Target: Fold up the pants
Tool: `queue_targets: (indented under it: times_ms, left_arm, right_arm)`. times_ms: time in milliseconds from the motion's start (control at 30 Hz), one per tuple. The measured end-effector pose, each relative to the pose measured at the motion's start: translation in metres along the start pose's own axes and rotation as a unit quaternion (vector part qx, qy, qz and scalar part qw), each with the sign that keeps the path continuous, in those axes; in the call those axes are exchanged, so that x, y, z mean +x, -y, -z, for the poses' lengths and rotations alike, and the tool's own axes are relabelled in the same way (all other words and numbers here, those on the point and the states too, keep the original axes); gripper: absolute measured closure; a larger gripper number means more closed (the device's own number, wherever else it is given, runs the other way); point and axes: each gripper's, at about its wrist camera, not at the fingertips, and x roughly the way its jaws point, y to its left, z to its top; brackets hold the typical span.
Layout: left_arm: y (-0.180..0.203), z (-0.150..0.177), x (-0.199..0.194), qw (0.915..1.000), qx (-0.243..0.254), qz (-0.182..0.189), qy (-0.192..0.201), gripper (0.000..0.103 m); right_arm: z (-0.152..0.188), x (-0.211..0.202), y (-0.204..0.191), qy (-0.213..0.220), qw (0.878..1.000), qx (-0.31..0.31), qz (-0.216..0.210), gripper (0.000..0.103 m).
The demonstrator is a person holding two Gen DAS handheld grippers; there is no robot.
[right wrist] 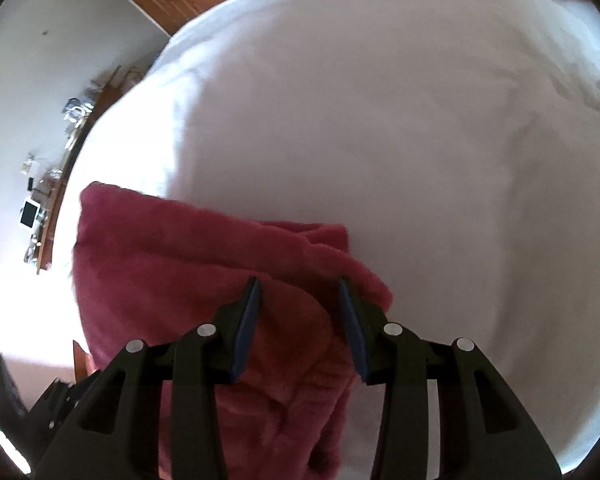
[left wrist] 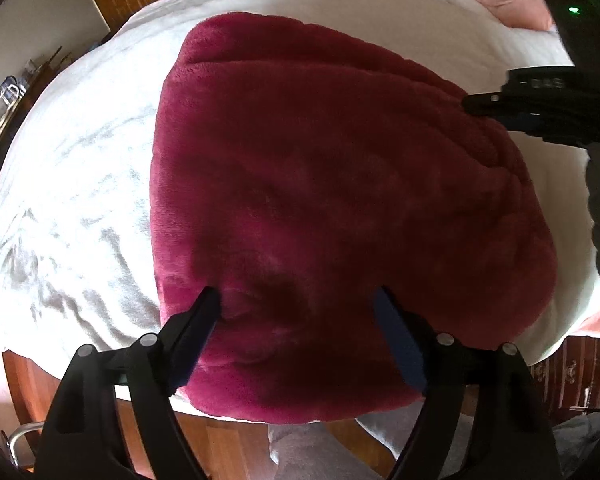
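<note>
The deep crimson fleece pants point(left wrist: 332, 216) lie as a thick folded bundle on the white-sheeted bed point(left wrist: 80, 184), close to its near edge, with one end drooping slightly over that edge above the wooden floor. Placed there, the bundle is within easy reach of the person standing at the bedside.

The left tool point(left wrist: 296, 300) hangs steeply over the near end of the bundle with its jaws spread wide, one blue-padded finger on each side of a soft dent in the plush. Nothing is pinched between them, so it reads as released, probably letting the layer settle flat.

The right tool point(right wrist: 298, 286) is over the bundle's far right corner, jaws partly parted; the pads straddle the fleece without visibly pressing it (the wrist picture is blurred, so a light touch cannot be ruled out). In the left view its black body point(left wrist: 540, 108) reaches in from the right, clear above the cloth.

The fold looks largely done; what remains, by my judgement, is tidying the ridged right edge.
</note>
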Motion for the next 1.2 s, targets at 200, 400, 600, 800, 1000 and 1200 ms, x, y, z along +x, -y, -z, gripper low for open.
queue_targets:
  times_ms: [200,400,600,800,1000,1200]
  left_arm:
    - [0.010,0.004,0.006,0.9999,0.014,0.000,0.007,0.023]
    - [0.006,0.003,0.011,0.9999,0.015,0.001,0.006,0.020]
    - [-0.001,-0.005,0.011,1.0000,0.001,0.000,0.005,0.019]
    - [-0.013,-0.010,0.005,0.9995,-0.019,0.022,0.009,0.019]
    - [-0.013,-0.007,0.008,0.9998,-0.011,0.015,-0.002,0.019]
    - [-0.009,-0.009,0.018,0.9997,-0.012,-0.002,-0.020,0.019]
  right_arm:
    - [-0.001,0.032,-0.010,-0.012,0.998,-0.034,0.049,0.062]
    - [-0.005,0.041,-0.013,-0.018,0.997,-0.044,0.054,0.062]
    - [0.006,-0.001,-0.024,0.014,0.995,-0.092,0.040,0.060]
    - [0.053,-0.052,-0.035,0.024,0.990,-0.139,-0.005,0.060]
    - [0.106,-0.054,-0.044,-0.023,0.984,-0.173,-0.032,0.059]
    - [0.119,-0.021,-0.040,-0.041,0.984,-0.174,-0.007,0.059]
